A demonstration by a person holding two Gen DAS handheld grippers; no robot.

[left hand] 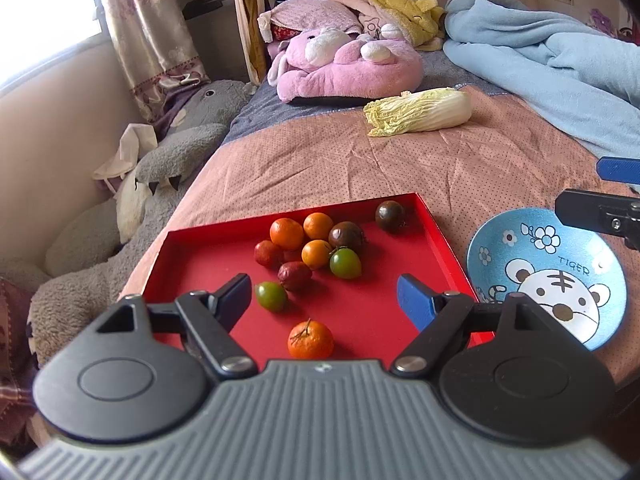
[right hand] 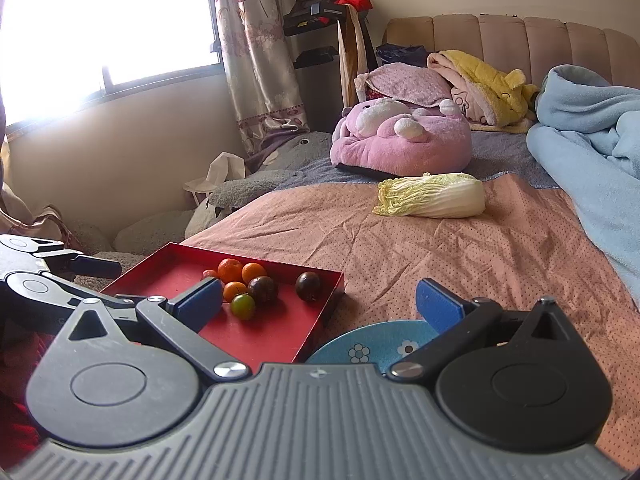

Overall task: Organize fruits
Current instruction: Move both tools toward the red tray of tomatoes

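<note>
A shallow red tray [left hand: 436, 232] lies on the pink bedspread and holds several small fruits: oranges, dark plums, reddish fruits and green ones. One orange with a stem [left hand: 310, 339] sits alone at the tray's near edge. My left gripper [left hand: 326, 300] hovers open above the tray's front, nothing between its blue pads. To the tray's right rests an empty blue tiger bowl [left hand: 520, 240]. In the right wrist view my right gripper [right hand: 318, 306] stands open over the bowl [right hand: 376, 344] and the tray's corner [right hand: 320, 324], with nothing in it.
A napa cabbage [left hand: 420, 111] lies farther up the bed. Behind it are a pink plush [left hand: 348, 64], a yellow garment and a light blue blanket [left hand: 560, 60] at the right. A grey plush [left hand: 168, 160] fills the gap left of the bed.
</note>
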